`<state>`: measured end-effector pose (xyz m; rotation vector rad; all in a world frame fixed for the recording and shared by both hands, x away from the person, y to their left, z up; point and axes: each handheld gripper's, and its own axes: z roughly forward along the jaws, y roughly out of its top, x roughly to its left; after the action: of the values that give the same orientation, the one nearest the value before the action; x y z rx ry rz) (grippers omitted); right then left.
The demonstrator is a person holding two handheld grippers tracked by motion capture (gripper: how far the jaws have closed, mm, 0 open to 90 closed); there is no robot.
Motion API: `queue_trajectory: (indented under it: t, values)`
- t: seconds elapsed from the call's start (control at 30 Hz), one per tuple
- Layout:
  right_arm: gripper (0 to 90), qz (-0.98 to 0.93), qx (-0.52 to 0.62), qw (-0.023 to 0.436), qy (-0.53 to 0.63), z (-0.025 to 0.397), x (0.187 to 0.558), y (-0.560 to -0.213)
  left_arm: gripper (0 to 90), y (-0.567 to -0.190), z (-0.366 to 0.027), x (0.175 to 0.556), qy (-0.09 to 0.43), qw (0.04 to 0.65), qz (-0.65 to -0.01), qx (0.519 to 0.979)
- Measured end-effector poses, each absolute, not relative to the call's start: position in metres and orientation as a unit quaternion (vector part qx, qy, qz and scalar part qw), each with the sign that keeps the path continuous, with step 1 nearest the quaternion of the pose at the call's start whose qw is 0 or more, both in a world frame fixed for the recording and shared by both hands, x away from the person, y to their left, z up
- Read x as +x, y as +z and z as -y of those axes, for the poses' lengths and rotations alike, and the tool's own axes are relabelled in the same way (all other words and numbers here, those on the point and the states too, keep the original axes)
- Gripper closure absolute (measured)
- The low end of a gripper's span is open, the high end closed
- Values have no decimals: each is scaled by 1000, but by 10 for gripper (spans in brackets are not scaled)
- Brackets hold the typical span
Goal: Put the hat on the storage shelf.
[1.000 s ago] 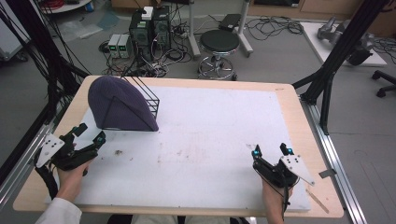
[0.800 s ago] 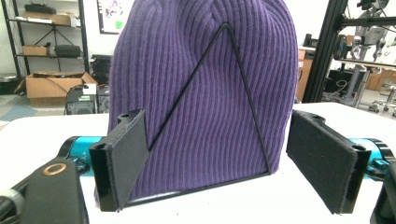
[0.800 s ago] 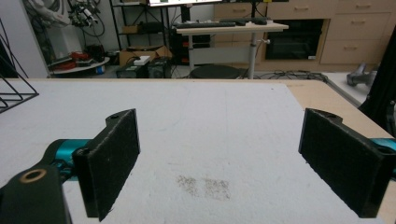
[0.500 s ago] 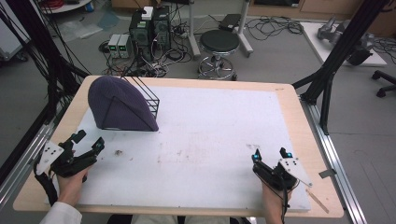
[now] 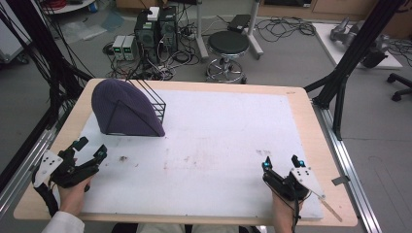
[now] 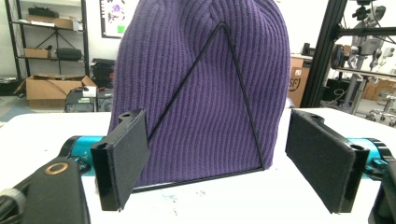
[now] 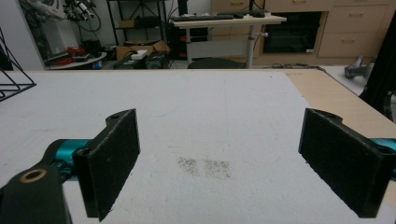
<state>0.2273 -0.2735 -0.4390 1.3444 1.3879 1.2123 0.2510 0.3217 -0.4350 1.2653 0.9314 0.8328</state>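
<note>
Purple knit hat (image 5: 121, 104): ribbed beanie, pulled over a black wire rack (image 5: 154, 101); stands near the far left corner of the surface (image 5: 228, 141), crown rising to a rounded peak.
Hat, left gripper view: purple knit hat (image 6: 201, 84) straight ahead between the two jaws, apart from both; a triangular wire of the rack (image 6: 233, 79) lies across its front, with a straight wire along its lower edge.
Wire rack: black, open-framed; bare wires stick out from the hat on the side toward the far right corner; one corner of it (image 7: 14, 79) shows at the left edge of the right gripper view.
Left gripper (image 5: 90, 151): held in a hand (image 5: 73, 191) near the near left corner; jaws spread wide, nothing between them, pointing toward the hat; black pads (image 6: 123, 158) face each other across an open gap.
Right gripper (image 5: 282, 162): held in a hand (image 5: 284, 213) near the near right corner, well apart from the hat; jaws spread wide, nothing between them; pads (image 7: 109, 161) hang just above the white covering.
Surface: pale wooden top with a white sheet over most of it; faint dark smudges on the sheet (image 7: 205, 167) ahead of the right gripper, and a small dark mark (image 5: 122, 158) just beside the left gripper.
Beyond the far edge: round black stool (image 5: 228, 46), computer boxes and cables on the floor.
</note>
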Motion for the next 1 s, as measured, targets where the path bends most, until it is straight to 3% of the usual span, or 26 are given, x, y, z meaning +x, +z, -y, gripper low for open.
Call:
queue_trajectory:
  t: [1.0]
  values:
    - [128, -565, 535, 400, 485, 275, 229, -442, 218, -438, -323, 249, 348, 634, -411, 555]
